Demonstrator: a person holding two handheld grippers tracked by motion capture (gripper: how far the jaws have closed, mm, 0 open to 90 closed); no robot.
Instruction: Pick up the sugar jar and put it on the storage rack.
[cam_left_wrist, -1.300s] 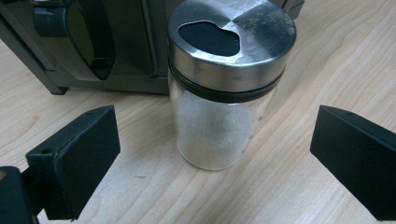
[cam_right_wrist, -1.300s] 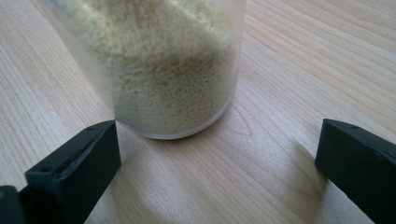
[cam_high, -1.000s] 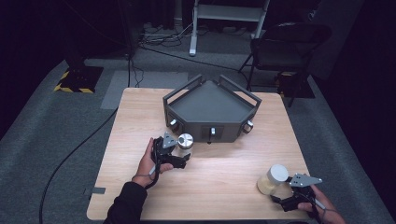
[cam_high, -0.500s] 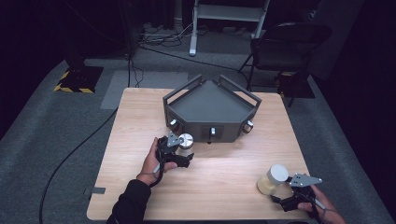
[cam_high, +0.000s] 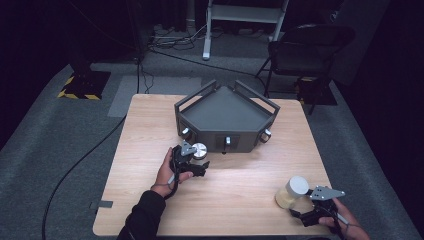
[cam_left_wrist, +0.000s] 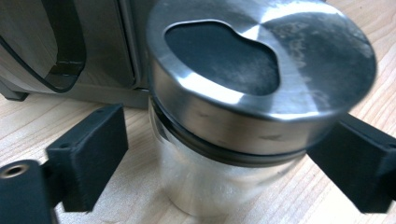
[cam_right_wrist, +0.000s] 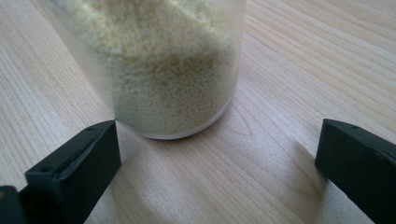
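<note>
On the wooden table (cam_high: 240, 195), the left gripper (cam_high: 192, 159) sits just in front of the dark grey angular tray (cam_high: 225, 107) that stands at the far middle, and its fingers (cam_left_wrist: 88, 154) are spread on either side of a small glass jar with a steel lid (cam_left_wrist: 243, 102). In the left gripper view, this jar stands upright between the 2 black fingers; the right-hand one seems to meet the jar under the lid rim, while the left-hand one stands clear of the glass, so the fingers are open around the jar rather than clamped on it. The tray's front wall rises directly behind the jar. Near the right front corner of the table, the right gripper (cam_high: 310, 212) points at a second jar filled with pale yellow grains (cam_high: 291, 192), which stands upright with a white lid. In the right gripper view, the grain jar (cam_right_wrist: 163, 65) stands just beyond the fingertips, and both fingers (cam_right_wrist: 74, 172) are spread wide and apart from it, resting low over the wood. The 2 jars are well apart from each other.
</note>
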